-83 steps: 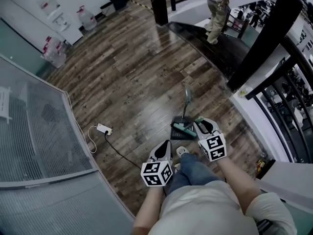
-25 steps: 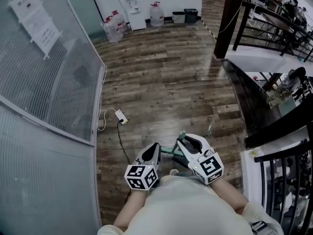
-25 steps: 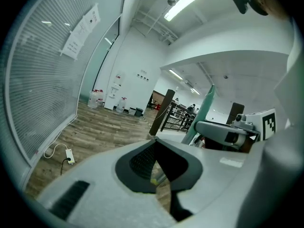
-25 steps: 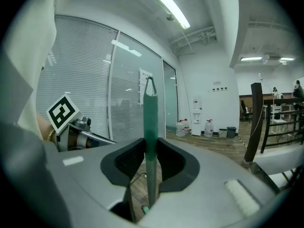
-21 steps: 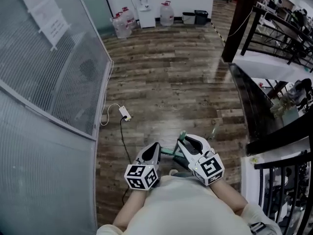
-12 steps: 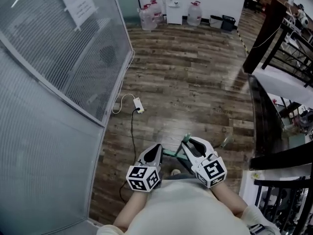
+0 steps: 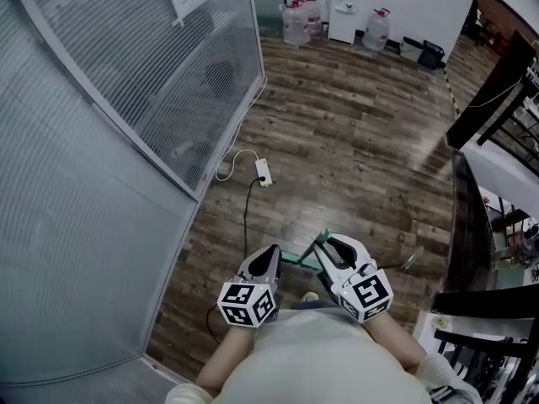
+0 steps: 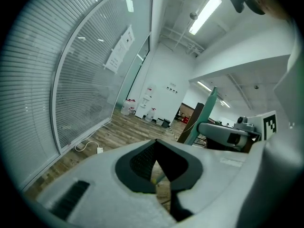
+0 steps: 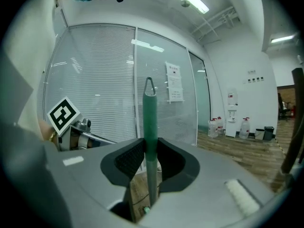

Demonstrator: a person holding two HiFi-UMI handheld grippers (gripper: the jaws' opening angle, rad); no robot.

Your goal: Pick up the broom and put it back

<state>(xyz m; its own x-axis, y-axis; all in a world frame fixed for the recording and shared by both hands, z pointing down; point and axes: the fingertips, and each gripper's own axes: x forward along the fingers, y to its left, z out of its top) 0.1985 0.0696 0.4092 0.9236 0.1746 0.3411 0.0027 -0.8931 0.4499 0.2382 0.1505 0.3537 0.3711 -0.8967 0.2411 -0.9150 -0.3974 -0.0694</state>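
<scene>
Right gripper [image 7: 323,242] clamps broom [image 9: 150,127]; left gripper [image 7: 271,252] closed, empty. Carry it upright, clear of glass wall [image 7: 126,99].

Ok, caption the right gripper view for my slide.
Right hand-held gripper clamps the green broom handle, glass wall behind.

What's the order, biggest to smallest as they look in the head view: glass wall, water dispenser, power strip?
Glass wall, by far.
Water dispenser, though far off and cut by the top edge.
Power strip, smallest.
</scene>
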